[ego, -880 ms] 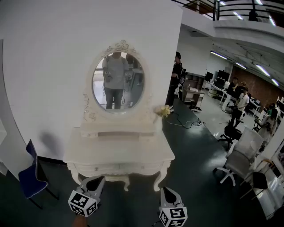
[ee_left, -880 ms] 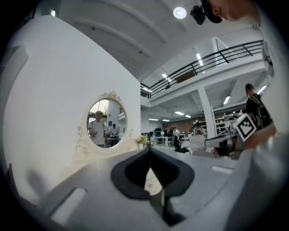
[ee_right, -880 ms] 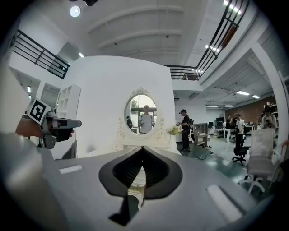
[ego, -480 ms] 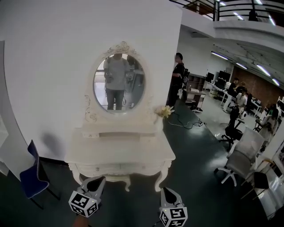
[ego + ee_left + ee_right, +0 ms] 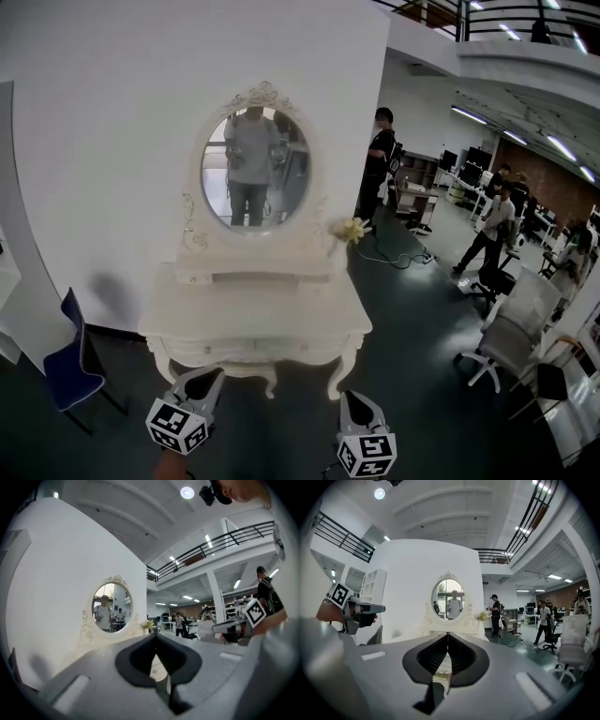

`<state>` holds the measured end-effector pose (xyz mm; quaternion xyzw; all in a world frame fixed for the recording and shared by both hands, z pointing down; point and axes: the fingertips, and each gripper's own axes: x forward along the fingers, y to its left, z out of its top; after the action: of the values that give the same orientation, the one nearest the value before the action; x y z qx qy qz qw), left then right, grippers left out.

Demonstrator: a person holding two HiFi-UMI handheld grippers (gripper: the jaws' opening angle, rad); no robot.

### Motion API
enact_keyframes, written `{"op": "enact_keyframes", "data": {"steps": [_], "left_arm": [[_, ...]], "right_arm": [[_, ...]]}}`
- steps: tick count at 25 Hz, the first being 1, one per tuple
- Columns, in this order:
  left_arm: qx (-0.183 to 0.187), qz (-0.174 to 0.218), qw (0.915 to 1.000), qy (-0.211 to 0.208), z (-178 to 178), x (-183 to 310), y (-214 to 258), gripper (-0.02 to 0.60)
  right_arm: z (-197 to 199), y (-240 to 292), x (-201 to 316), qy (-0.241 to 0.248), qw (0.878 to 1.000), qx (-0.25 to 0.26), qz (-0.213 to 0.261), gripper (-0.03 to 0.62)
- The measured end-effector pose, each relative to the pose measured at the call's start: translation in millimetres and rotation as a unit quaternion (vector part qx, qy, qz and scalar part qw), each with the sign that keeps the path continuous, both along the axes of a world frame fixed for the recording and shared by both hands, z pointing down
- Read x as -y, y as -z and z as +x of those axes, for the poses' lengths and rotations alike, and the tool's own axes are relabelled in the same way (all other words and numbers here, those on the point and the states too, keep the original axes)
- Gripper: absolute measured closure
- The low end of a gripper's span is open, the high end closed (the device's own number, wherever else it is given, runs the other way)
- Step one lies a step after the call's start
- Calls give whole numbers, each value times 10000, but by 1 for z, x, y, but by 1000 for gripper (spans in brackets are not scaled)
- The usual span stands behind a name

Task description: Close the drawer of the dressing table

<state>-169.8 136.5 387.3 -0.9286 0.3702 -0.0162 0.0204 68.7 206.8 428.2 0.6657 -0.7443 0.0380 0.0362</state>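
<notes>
The white dressing table [image 5: 253, 314] with its oval mirror [image 5: 255, 169] stands against the white wall, straight ahead. Its drawer front [image 5: 251, 351] in the apron looks flush with the frame; I cannot tell a gap. My left gripper [image 5: 204, 381] and right gripper [image 5: 351, 401] hover side by side in front of the table, short of it, touching nothing. In the left gripper view the left gripper [image 5: 154, 637] has its jaws together and empty. In the right gripper view the right gripper [image 5: 447, 635] is likewise shut and empty, pointing at the table [image 5: 450, 626].
A blue chair [image 5: 66, 370] stands left of the table. A white office chair [image 5: 502, 342] is at the right. A small bunch of flowers [image 5: 349, 231] sits on the table's right corner. Several people stand in the office area beyond.
The head view has shifted slightly, so the table sits a little higher in the picture. Both grippers keep their places. A person at the far right has walked a few steps.
</notes>
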Motion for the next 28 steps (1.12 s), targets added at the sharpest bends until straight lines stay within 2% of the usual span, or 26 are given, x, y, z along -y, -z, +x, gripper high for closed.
{"op": "enact_keyframes", "data": {"steps": [11,14,16,28], "left_arm": [[57,-59,9999,-61,9,0,-6,581],[72,-87,9999,-46,8,0,-8,581],[85,-101,9999,-46,9,-2,-9,581],[156,-109,9998,18,40,-3,-11,583]], "right_arm": [[5,-4,4,18,10000,16,-60,586],[4,-6,5,24,10000,23,-80,537],[6,-5,4,-6,10000,42,-46,536],[30,-12,9,166,9997,145,-89,525]]}}
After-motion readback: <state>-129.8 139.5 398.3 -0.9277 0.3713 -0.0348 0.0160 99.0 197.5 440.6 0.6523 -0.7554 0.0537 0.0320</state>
